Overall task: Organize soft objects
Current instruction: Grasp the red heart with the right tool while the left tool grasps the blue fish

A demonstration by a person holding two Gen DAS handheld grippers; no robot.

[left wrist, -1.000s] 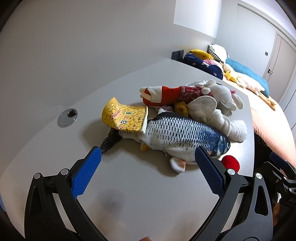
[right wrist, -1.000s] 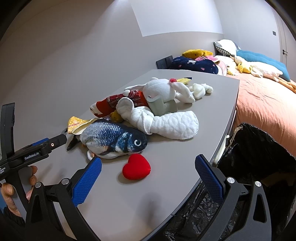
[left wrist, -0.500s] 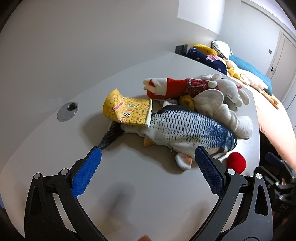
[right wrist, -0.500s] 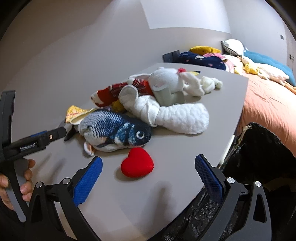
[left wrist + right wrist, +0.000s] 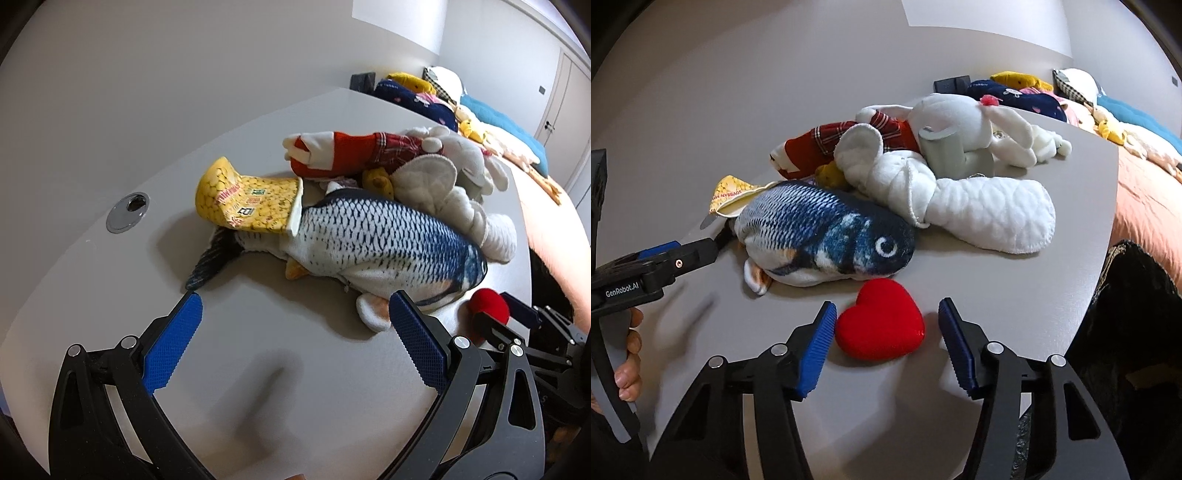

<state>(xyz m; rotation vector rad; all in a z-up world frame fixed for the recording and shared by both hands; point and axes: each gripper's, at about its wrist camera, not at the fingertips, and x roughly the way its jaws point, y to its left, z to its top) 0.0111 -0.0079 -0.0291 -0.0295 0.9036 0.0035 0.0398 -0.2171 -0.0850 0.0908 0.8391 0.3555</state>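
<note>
Flanking the red heart (image 5: 880, 318), right gripper (image 5: 886, 345) fingers spread; plush fish (image 5: 827, 238) just behind; left gripper (image 5: 291, 345) likewise spread.

We see our right gripper (image 5: 886, 341) spread around the red heart (image 5: 881, 325); beyond it lies the plush fish (image 5: 827, 240), white toys behind.

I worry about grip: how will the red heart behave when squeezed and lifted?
The red heart, plush and rounded, will probably squash between the right gripper pads. It looks light. Lying flat on the table, it should not roll.
</note>
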